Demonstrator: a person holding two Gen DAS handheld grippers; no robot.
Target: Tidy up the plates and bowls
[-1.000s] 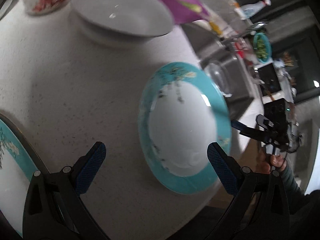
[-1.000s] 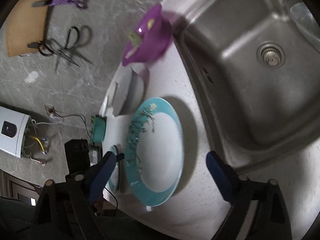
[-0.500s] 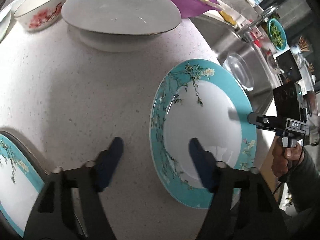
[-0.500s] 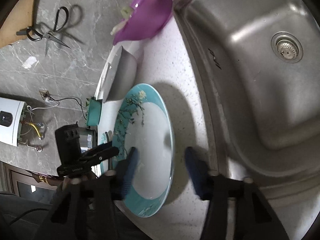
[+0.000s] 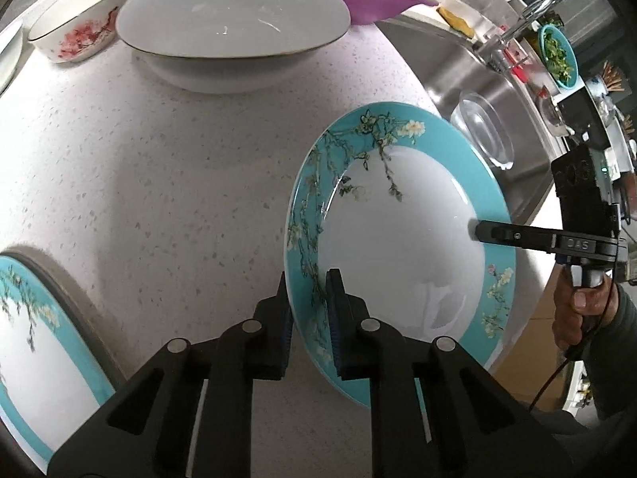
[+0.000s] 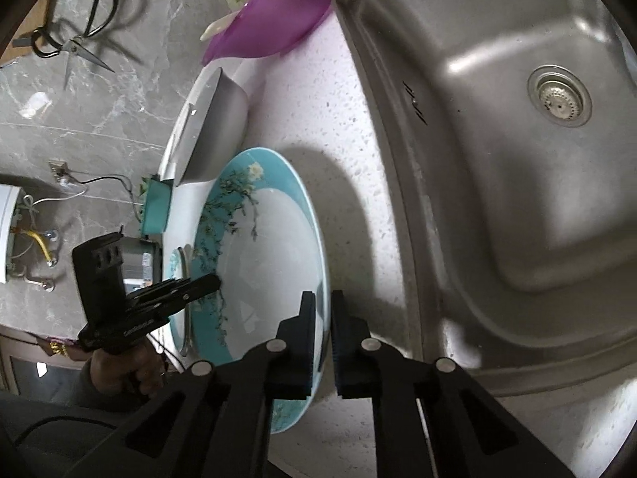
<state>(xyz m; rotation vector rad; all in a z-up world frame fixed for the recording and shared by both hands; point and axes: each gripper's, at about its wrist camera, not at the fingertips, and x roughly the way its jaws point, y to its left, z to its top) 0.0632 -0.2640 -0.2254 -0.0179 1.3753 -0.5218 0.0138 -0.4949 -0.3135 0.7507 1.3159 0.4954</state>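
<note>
A teal-rimmed plate with a flower-branch pattern (image 5: 398, 231) lies on the speckled counter beside the sink; it also shows in the right wrist view (image 6: 270, 263). My left gripper (image 5: 308, 310) is shut on its near-left rim. My right gripper (image 6: 322, 326) is shut on the opposite rim, and shows in the left wrist view (image 5: 477, 233). A second teal-rimmed plate (image 5: 36, 334) lies at the lower left. A wide white bowl (image 5: 235, 28) and a small white bowl with red flowers (image 5: 79, 16) stand at the back.
A purple bowl (image 6: 274, 20) stands beyond the white bowl. The steel sink (image 6: 517, 151) lies just right of the plate, with a clear glass dish (image 5: 483, 131) in it. Scissors (image 6: 79, 36) lie on the grey marble surface. The counter edge (image 5: 529, 302) runs near the plate.
Both grippers went from wide open to shut on opposite rims of the teal plate. Both moved in closer to the plate.
</note>
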